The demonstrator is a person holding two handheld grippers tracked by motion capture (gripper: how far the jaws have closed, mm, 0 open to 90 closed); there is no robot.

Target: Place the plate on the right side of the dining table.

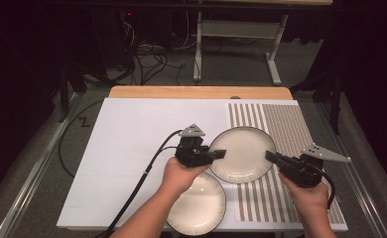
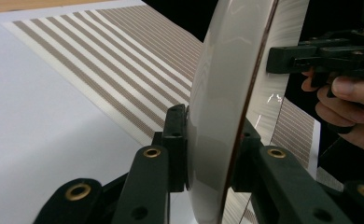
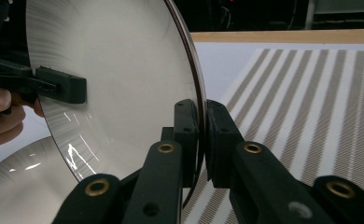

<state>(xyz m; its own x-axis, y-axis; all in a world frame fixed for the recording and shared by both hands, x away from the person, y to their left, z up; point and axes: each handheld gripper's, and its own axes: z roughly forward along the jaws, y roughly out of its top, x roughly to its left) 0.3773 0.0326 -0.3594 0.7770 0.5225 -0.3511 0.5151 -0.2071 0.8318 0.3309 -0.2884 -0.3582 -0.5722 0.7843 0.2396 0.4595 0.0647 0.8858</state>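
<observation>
A white plate with a dark rim (image 1: 241, 153) is held above the table between both grippers. My left gripper (image 1: 220, 154) is shut on its left edge; in the left gripper view the plate (image 2: 227, 93) stands edge-on between the jaws of my left gripper (image 2: 208, 149). On the plate's right edge my right gripper (image 1: 271, 156) is shut, and the right gripper view has the plate (image 3: 124, 88) pinched at its rim by my right gripper (image 3: 202, 140). A second white plate (image 1: 201, 206) lies flat on the table near the front edge, partly under the left hand.
A white sheet (image 1: 132, 148) covers the table, with a striped mat (image 1: 290, 129) on its right part. A bare wooden edge (image 1: 196, 92) runs along the back. Cables and a desk frame (image 1: 231, 29) stand on the floor beyond.
</observation>
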